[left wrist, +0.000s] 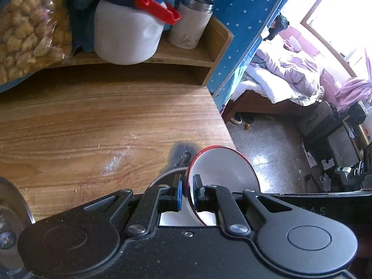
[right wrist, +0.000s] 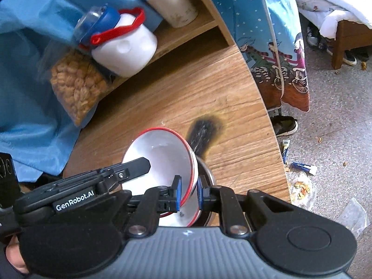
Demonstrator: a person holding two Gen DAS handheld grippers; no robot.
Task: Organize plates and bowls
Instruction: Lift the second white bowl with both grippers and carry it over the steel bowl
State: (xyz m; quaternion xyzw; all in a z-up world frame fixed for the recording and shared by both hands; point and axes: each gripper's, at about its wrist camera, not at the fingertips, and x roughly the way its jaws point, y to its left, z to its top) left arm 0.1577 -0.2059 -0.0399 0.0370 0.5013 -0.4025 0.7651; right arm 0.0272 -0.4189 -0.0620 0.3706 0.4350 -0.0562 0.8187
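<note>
Both tongs, left (left wrist: 187,191) and right (right wrist: 188,193), gripped one red-rimmed bowl (right wrist: 160,162) above the table (right wrist: 232,107), so organizing seemed unfinished, with a metal dish (left wrist: 11,209) at eight o'clock.

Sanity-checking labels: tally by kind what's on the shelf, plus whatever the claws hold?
White jug: 1
White tumbler: 1
Snack bag: 1
Red-rimmed bowl, held by left claw and right claw: 1
Total: 4
</note>
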